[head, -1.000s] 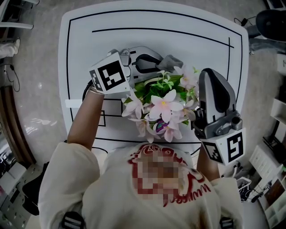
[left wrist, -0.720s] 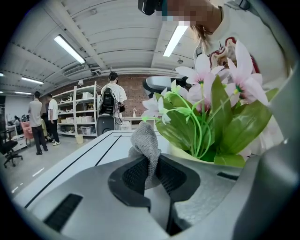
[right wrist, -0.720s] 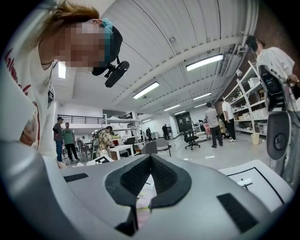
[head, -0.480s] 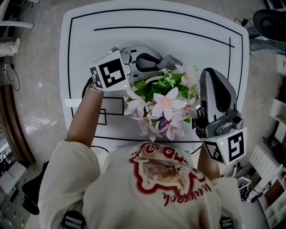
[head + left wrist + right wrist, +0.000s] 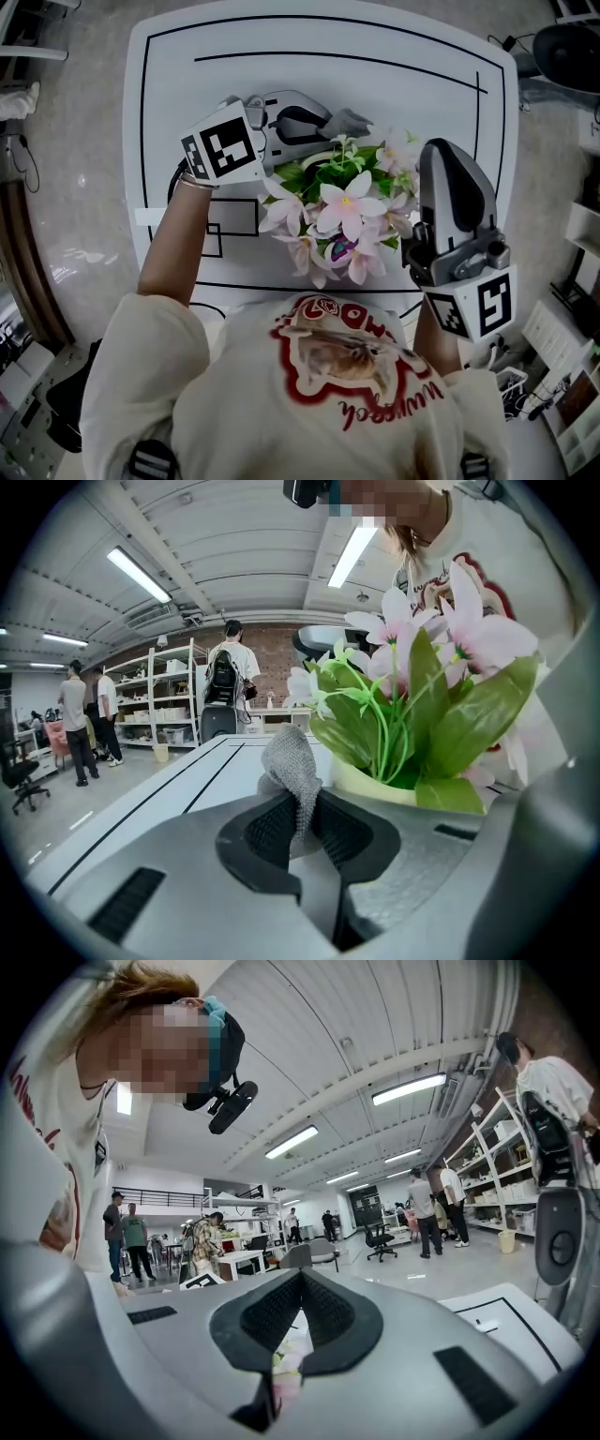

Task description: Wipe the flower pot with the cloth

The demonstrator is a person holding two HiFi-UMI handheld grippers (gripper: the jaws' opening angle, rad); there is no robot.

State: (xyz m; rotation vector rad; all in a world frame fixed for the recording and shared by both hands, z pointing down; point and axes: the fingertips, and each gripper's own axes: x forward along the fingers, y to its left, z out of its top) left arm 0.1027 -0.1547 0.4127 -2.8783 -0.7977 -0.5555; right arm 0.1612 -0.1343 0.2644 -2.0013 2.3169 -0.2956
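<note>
Head view: white bench (image 5: 328,47) with black lines. A potted plant stands near the person's edge, and pink flowers (image 5: 345,202) and green leaves cover the flower pot from above, so the pot itself is not seen here. Left claw (image 5: 333,122) lies at the plant's far left side, its marker cube (image 5: 223,145) facing up. A grey cloth (image 5: 359,119) pokes from its tip, just beside the foliage. Right claw (image 5: 442,155) stands close against the plant's right side, pointing away from the person.

Left gripper view: left claw (image 5: 302,808) is clamped on the cloth (image 5: 291,761), a grey knit fold pinched between the dark pads and sticking up past them. The flower pot (image 5: 375,785), with its pale green rim, sits just right of the cloth; whether cloth and pot touch I cannot tell. Leaves and blossoms rise over the pot. Behind are shelves and several people (image 5: 228,682) standing.

Right gripper view: right claw (image 5: 298,1312) has its pads drawn together at the tips, with nothing pinched there. Pale petals show through the narrow slit nearer the camera. A corner of the bench (image 5: 506,1321) lies to the right.
</note>
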